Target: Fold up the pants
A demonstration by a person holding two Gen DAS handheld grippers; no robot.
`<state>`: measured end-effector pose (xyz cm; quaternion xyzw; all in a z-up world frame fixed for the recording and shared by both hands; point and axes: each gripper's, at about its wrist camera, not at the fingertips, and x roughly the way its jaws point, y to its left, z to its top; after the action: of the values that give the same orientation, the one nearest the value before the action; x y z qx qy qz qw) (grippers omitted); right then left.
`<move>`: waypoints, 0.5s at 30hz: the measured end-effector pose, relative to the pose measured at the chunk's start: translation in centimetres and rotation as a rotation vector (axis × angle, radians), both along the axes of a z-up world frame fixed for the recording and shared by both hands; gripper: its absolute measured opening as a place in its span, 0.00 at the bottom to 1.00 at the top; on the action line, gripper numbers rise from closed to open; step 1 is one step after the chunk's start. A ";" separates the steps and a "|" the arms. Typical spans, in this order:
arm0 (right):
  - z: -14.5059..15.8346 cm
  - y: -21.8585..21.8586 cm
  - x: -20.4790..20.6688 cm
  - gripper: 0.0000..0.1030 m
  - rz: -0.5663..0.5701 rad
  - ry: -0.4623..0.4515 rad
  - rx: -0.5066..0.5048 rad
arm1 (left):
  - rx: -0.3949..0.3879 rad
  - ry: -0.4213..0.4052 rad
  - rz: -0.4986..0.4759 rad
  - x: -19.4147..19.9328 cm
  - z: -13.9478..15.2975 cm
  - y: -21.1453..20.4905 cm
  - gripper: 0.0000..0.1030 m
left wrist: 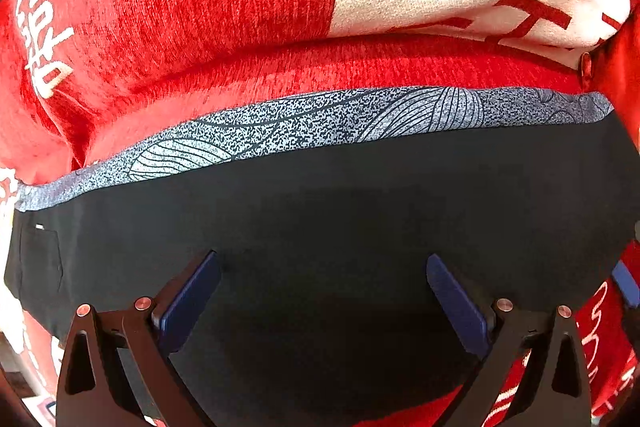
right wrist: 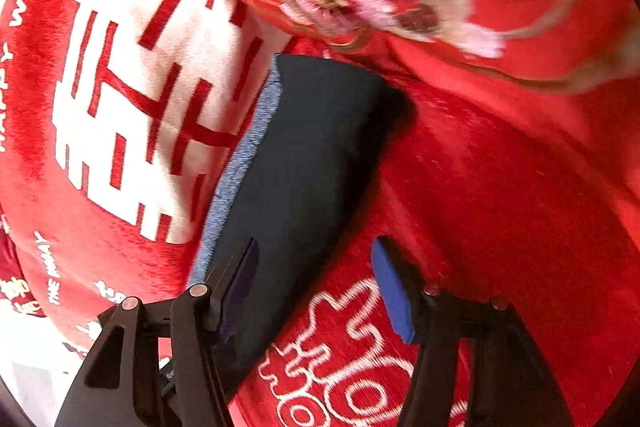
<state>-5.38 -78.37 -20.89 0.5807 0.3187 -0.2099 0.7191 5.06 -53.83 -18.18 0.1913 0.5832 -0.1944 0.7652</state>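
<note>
Two tools work here, both w/ jaws apart and nothing pinched. Left tool (left wrist: 324,291) hangs above the dark pants (left wrist: 320,195), patterned waistband (left wrist: 304,131) just ahead of its tips. Right tool (right wrist: 316,283) straddles the pants' edge, one finger over cloth, other over the red blanket (right wrist: 500,187). Probably next: pinch that edge, both layers, lift evenly, lay over w/o bunching.

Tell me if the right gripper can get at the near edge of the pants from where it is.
Probably yes. The right gripper is open, straddling the pants edge on the red blanket, and nothing lies between.
</note>
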 end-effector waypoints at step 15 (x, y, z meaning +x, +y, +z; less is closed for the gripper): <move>2.1 -0.8 4.1 0.16 0.089 0.022 -0.084 | -0.038 -0.061 -0.036 -1.3 3.7 -0.6 0.84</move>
<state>-1.26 -79.21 -18.80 0.5328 0.3432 -0.1973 0.7480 3.73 -54.43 -14.44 0.1929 0.5522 -0.2135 0.7825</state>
